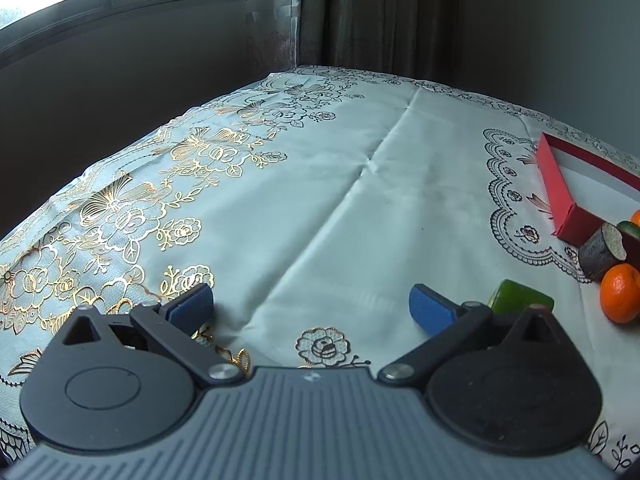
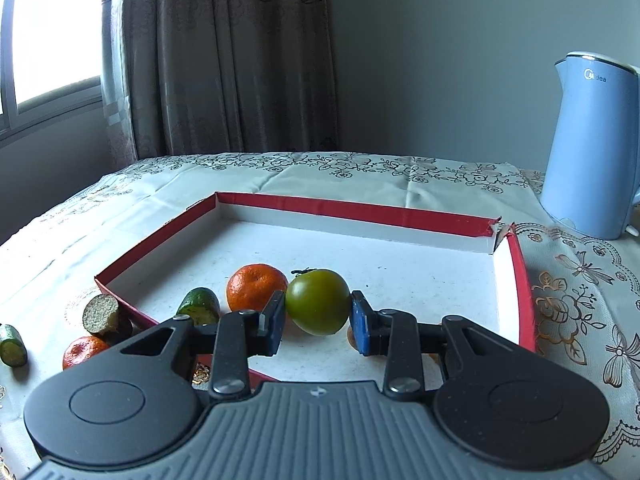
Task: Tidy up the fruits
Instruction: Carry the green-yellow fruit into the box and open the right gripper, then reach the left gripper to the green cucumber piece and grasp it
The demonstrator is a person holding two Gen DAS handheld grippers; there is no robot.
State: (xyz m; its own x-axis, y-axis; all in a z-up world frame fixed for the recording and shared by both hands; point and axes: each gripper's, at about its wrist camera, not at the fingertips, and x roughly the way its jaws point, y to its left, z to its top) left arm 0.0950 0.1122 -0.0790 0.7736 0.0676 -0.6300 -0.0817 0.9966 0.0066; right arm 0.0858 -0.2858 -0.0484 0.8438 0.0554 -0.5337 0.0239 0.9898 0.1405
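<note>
In the right wrist view the right gripper (image 2: 318, 318) pinches a green tomato (image 2: 319, 301) between its blue pads (image 2: 361, 326), one pad pressed to each side of the fruit, over the white floor of a red tray (image 2: 525, 280). Whether the tomato rests on the floor or hangs just above it I cannot tell. Just beside the tomato, to its left and inside the tray, sits an orange mandarin (image 2: 256, 286), and left of that a green cucumber piece (image 2: 200, 306) by the tray's near-left wall. Something small and orange-brown peeks out behind the right pad — too hidden to name.

Outside that wall, on the embroidered tablecloth (image 2: 360, 180), lie a dark cut chunk with a pale speckled face (image 2: 101, 314), a second mandarin (image 2: 82, 352) partly behind the gripper's body, and another cucumber piece (image 2: 12, 345) at the picture's left edge. Farther off, past the tray's torn far-right corner, a light-blue kettle (image 2: 592, 140) stands on the cloth; behind the table hangs a brown curtain (image 2: 224, 52) beside a window (image 2: 48, 32).

In the left wrist view the left gripper (image 1: 312, 306) hangs over bare cloth with its pads spread wide and nothing between them — a green piece (image 1: 516, 300) lies just beyond its right finger.
</note>
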